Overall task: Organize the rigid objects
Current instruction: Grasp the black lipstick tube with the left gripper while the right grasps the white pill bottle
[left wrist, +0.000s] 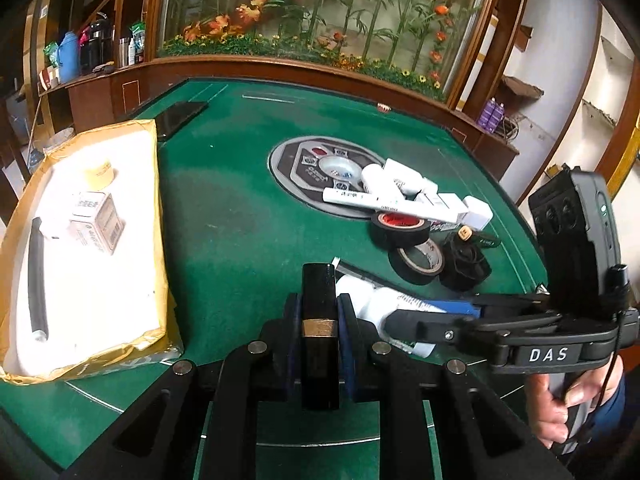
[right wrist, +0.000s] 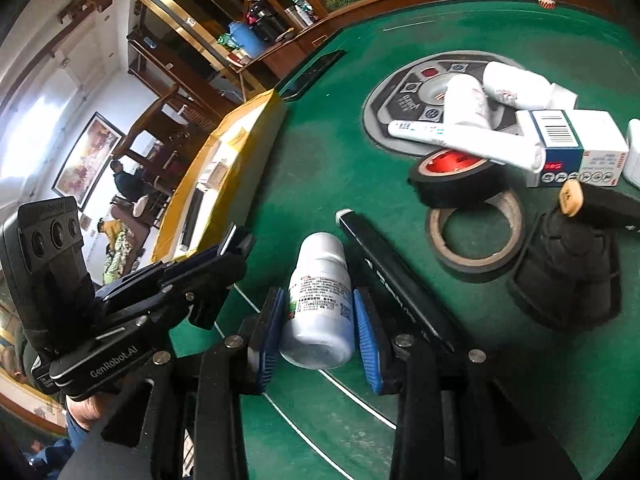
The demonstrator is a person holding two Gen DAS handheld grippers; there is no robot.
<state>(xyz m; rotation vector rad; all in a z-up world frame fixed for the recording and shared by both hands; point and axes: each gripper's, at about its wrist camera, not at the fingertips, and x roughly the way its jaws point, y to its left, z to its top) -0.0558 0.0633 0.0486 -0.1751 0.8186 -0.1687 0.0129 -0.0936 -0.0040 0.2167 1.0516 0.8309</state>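
the tall black lipstick-like tube (left wrist: pixel 318 320) could tip or slide out of the left gripper (left wrist: pixel 318 334), which pinches it only at the gold band, jaws nearly together. the yellow-edged tray (left wrist: pixel 158 200) sits off to its left. the right gripper (right wrist: pixel 318 320) is clamped on a white pill bottle (right wrist: pixel 318 300), whose smooth round sides could roll free beside the black pen (right wrist: pixel 384 272).

"DAS" on right claw (left wrist: pixel 390 317); "GenRobot.AI" on left claw (right wrist: pixel 234 249)

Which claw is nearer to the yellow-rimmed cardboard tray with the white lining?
Left. The left claw, gripping a black stick, sits just beside the tray; the right claw, around a white bottle, is farther off.
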